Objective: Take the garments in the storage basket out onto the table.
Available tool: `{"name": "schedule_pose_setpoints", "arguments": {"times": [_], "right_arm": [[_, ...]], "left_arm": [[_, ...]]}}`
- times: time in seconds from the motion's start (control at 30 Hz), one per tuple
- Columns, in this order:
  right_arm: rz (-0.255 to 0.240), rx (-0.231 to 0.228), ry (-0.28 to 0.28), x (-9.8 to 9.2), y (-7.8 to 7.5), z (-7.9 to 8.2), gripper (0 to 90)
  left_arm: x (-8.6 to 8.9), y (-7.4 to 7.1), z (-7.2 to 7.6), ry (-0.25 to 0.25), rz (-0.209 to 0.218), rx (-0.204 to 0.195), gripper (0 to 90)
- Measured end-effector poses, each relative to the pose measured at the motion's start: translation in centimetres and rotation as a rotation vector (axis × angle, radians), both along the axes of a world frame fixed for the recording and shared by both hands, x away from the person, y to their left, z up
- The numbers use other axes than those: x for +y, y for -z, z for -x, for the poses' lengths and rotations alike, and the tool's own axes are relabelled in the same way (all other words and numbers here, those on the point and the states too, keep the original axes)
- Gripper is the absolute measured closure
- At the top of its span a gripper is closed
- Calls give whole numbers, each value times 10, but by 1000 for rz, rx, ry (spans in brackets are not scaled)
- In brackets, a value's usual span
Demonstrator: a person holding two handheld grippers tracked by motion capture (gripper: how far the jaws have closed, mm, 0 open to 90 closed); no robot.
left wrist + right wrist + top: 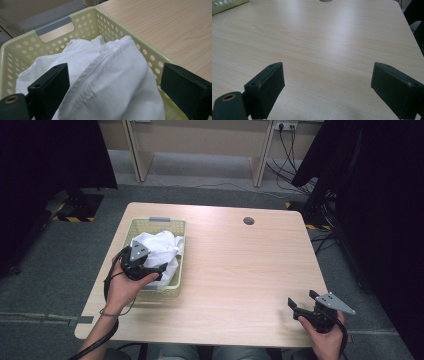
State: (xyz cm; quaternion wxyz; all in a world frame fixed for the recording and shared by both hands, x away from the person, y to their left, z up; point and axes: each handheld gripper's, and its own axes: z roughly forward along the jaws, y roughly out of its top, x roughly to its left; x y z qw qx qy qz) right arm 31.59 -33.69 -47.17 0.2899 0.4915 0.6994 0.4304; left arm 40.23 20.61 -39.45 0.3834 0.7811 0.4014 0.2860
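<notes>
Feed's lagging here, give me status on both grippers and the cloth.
Left gripper open, jaws either side of crumpled white cloth in pale green perforated plastic basket. Right gripper open over bare wooden table. Nothing in the way.

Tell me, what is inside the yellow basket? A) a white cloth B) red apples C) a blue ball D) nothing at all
A: a crumpled white cloth fills the basket, and the left gripper has its fingers spread wide on either side of the cloth.
</notes>
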Motion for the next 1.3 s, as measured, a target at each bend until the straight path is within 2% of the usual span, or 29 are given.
{"name": "schedule_pose_setpoints", "arguments": {"times": [0.17, 0.23, 0.47, 0.63, 0.83, 0.93, 1.07, 1.1, 1.23, 1.3], "right_arm": [[0, 0, 0, 0, 0, 0, 118], [-4, -1, 1, 0, 0, 0, 118], [-6, 1, 3, 0, 0, 0, 117], [-9, 0, 3, 0, 0, 0, 118], [-10, 0, 3, 0, 0, 0, 118], [-10, -2, 3, -1, 0, 0, 118], [-11, -2, 3, -1, 0, 0, 118], [-11, -1, 3, -1, 0, 0, 118], [-12, -2, 3, -1, 0, 0, 118], [-13, -1, 4, -1, 0, 0, 118]], "left_arm": [[-4, -4, -10, 9, -33, 29, 82], [-5, -5, -14, 10, -52, 28, 79], [-9, -4, -24, 19, -72, 62, 79], [-14, 3, -33, 30, -109, 128, 80], [-16, 8, -42, 28, -118, 165, 91], [-17, 9, -45, 26, -114, 176, 117], [-18, 11, -48, 38, -134, 199, 143], [-19, 13, -50, 48, -149, 221, 177], [-20, 15, -52, 66, -176, 240, 223], [-20, 17, -55, 79, -193, 261, 303]]}}
